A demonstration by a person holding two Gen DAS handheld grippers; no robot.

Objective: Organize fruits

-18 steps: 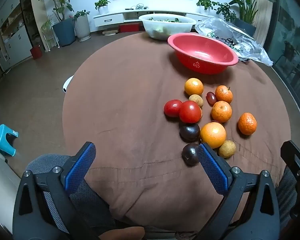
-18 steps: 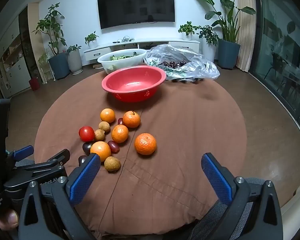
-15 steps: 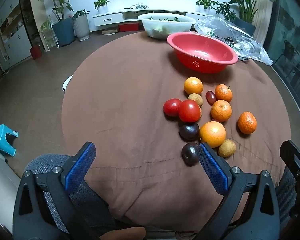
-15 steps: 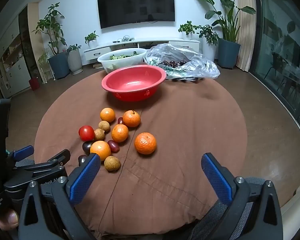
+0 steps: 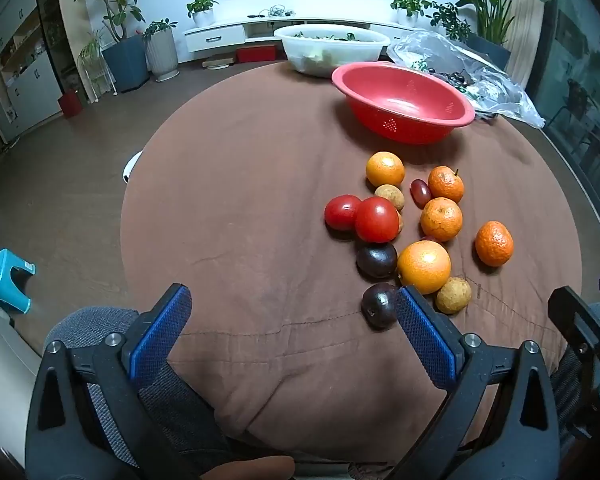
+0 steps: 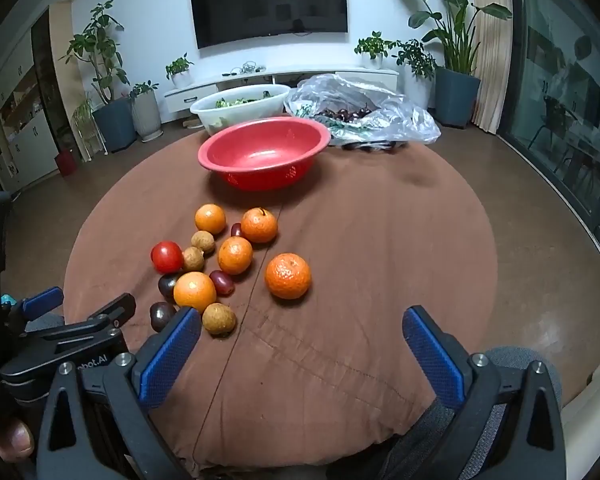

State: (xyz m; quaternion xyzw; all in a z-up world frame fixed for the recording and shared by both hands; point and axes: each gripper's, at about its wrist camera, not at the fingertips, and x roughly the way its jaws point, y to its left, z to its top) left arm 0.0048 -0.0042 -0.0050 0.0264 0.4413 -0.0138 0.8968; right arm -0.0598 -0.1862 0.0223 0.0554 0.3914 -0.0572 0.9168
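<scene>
Loose fruit lies clustered on the brown round table: several oranges, among them a large one and a mandarin off to the right, two red tomatoes, dark plums, small brown longans. An empty red basin stands beyond them. My left gripper hovers open near the table's front edge, its right finger beside a dark plum. My right gripper is open over bare cloth, right of the fruit.
A white basin of greens and a clear plastic bag with dark fruit sit at the table's far side. A grey chair seat is under the near edge. Potted plants, a TV cabinet and a blue stool stand on the floor around.
Both views have shifted very slightly; the fruit and basins lie as before and both grippers stay wide open.
</scene>
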